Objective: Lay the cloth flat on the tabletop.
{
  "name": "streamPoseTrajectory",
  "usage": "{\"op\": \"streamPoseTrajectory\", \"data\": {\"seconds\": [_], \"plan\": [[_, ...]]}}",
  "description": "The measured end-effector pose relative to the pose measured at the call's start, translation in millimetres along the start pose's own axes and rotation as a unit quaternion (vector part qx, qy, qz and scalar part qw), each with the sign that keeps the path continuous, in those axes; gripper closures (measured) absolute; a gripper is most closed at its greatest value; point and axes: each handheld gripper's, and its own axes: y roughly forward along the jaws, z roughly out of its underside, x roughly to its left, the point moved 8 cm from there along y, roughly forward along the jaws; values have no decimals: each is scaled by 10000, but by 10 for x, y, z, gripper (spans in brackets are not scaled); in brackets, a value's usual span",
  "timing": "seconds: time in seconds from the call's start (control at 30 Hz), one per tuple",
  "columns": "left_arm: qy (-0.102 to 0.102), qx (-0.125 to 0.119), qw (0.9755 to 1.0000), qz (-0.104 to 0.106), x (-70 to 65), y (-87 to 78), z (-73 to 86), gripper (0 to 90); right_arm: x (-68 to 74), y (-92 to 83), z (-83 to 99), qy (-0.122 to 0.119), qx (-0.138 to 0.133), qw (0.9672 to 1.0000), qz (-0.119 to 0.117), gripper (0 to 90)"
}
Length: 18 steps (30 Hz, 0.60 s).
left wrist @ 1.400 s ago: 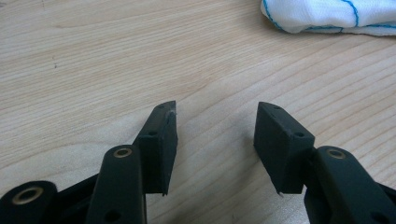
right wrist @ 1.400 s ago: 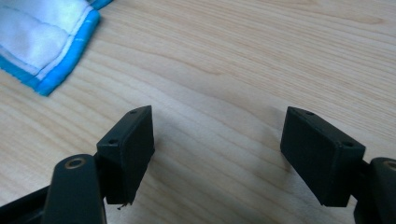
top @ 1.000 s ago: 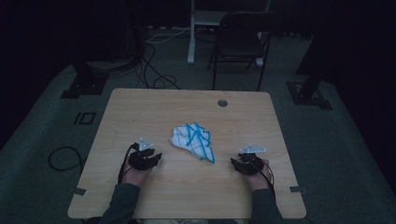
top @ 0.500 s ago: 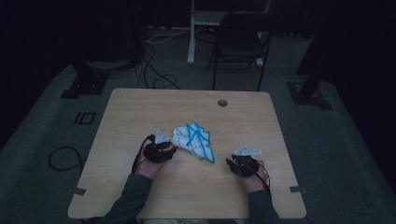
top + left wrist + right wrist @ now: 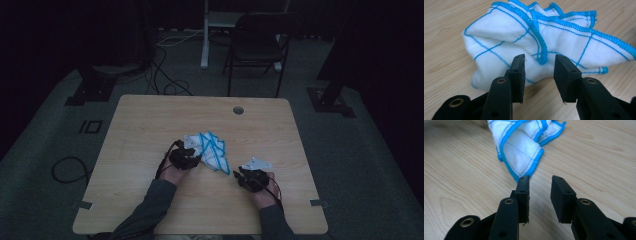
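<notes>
My left gripper has its jaws spread, and they have just been opening a little wider; nothing is pinched between them, though the crumpled white cloth with its blue stitched edge and thin blue grid lines lies right at their tips, a folded blue hem showing in the gap. My right gripper also has its jaws apart with nothing between them, and they have just been closing somewhat; its left jaw tip sits just at a pointed corner of the cloth, while the right jaw stands over bare wood. I cannot tell from this angle whether that corner actually touches the jaw. From the high view I see my left gripper against the near left edge of the cloth, and my right gripper just off the cloth's near right corner, with a grey three-cornered plate on top of it. The cloth lies bunched and wrinkled slightly nearer than the middle of the light wooden bench, between the two hands. My forearms in dark sleeves come in from the near edge. Farther out, a round cable hole sits near the bench's far edge, and beyond it a dark chair stands on the grey floor among loose cables.
</notes>
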Motion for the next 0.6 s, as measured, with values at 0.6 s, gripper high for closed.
{"op": "streamPoseTrajectory", "data": {"seconds": [0.6], "plan": [[-156, 152, 9996, -170, 6, 140, -130, 887, 263, 115, -128, -319, -128, 9989, -324, 632]]}}
